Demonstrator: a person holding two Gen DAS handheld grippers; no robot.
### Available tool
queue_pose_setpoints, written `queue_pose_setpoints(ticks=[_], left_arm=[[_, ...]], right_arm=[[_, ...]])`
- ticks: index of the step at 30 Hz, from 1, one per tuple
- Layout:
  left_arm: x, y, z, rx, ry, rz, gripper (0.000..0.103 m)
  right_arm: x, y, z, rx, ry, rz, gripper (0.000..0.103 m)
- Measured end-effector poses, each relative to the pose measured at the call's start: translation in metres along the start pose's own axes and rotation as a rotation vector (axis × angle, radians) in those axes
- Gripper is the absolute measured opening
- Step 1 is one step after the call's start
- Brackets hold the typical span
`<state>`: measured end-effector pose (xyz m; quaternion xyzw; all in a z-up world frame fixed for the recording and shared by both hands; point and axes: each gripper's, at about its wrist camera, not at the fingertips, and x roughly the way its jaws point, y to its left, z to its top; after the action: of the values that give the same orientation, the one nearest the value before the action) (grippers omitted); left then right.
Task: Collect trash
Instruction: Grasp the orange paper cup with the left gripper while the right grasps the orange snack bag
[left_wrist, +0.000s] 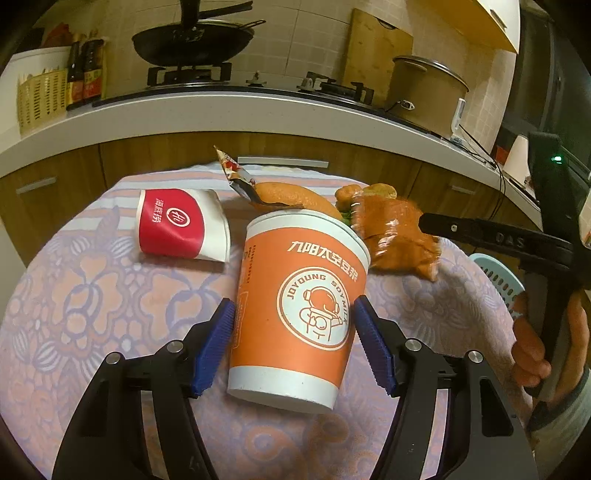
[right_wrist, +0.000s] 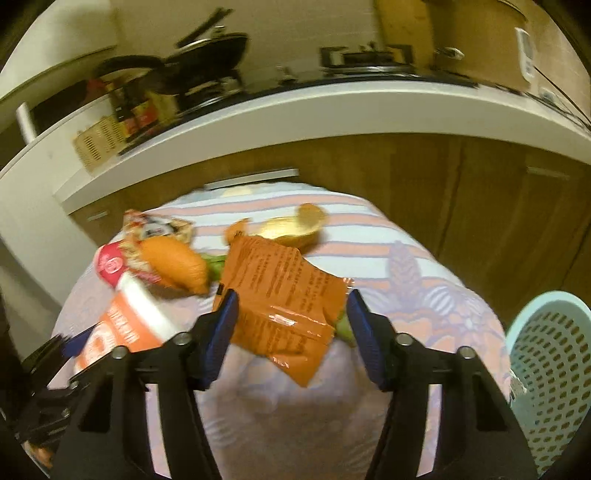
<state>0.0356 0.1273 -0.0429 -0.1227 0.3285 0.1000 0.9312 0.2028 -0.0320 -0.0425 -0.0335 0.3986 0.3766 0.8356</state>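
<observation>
Left gripper (left_wrist: 295, 332) closed on orange-and-white paper soymilk cup (left_wrist: 299, 306): blue ribbed pads (left_wrist: 216, 343) pressed on both sides of cup wall, cup upright with slight tilt, base looking just clear of the cloth. Round tabletop under pink-and-lilac floral cloth (left_wrist: 92, 295).

Right gripper (right_wrist: 291, 332) at medium width, no earlier view to compare. Flat orange foil snack wrapper (right_wrist: 280, 306) between its blue pads; left pad at wrapper edge, right pad near the crumpled corner. Firm contact impossible to confirm: view blurred. Same wrapper seen from left wrist camera at tip of right gripper's black finger, beside the cup rim, blurred.

Other trash on the cloth: flattened red-and-white paper cup (left_wrist: 181, 225) lying on its side, left of the soymilk cup and apart from it; small crumpled printed packet (left_wrist: 236, 173) behind; orange peel-like pieces (left_wrist: 295, 199) just behind the cup; pale yellow curled shell or peel (right_wrist: 291, 229) beyond the wrapper.

Light-blue perforated plastic basket (right_wrist: 546, 373) at right edge of tabletop, beside the right gripper. Bare fingers of a hand (left_wrist: 532, 350) around right gripper's handle.
</observation>
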Motion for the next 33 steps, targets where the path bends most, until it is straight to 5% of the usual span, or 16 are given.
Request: queue_pose_setpoints(ticks=[6, 10, 14, 22, 24, 26, 31, 33], left_arm=[[0.0, 0.0, 0.0, 0.0, 0.0, 0.0, 0.064], [0.0, 0.0, 0.0, -0.001, -0.001, 0.001, 0.064], [-0.003, 0.002, 0.0, -0.008, -0.013, 0.009, 0.064], [-0.009, 0.007, 0.001, -0.037, -0.038, -0.004, 0.064], [-0.008, 0.005, 0.001, -0.03, -0.036, -0.002, 0.064], [-0.008, 0.004, 0.0, -0.024, -0.035, -0.001, 0.064], [-0.008, 0.005, 0.0, -0.025, -0.036, 0.0, 0.064], [-0.009, 0.005, 0.0, -0.028, -0.039, 0.001, 0.064]], right_arm=[[0.0, 0.013, -0.005, -0.031, -0.003, -0.084, 0.044], [0.003, 0.0, -0.006, 0.057, 0.0, -0.1, 0.078], [0.013, 0.005, -0.004, 0.085, 0.028, -0.072, 0.086], [0.04, 0.029, 0.004, 0.058, 0.05, -0.201, 0.092], [0.043, 0.033, 0.004, 0.029, 0.051, -0.243, 0.089], [0.043, 0.036, 0.001, -0.008, 0.047, -0.303, 0.074], [0.026, 0.034, -0.005, -0.019, 0.019, -0.288, 0.039], [0.018, 0.033, -0.007, -0.014, 0.007, -0.27, 0.035]])
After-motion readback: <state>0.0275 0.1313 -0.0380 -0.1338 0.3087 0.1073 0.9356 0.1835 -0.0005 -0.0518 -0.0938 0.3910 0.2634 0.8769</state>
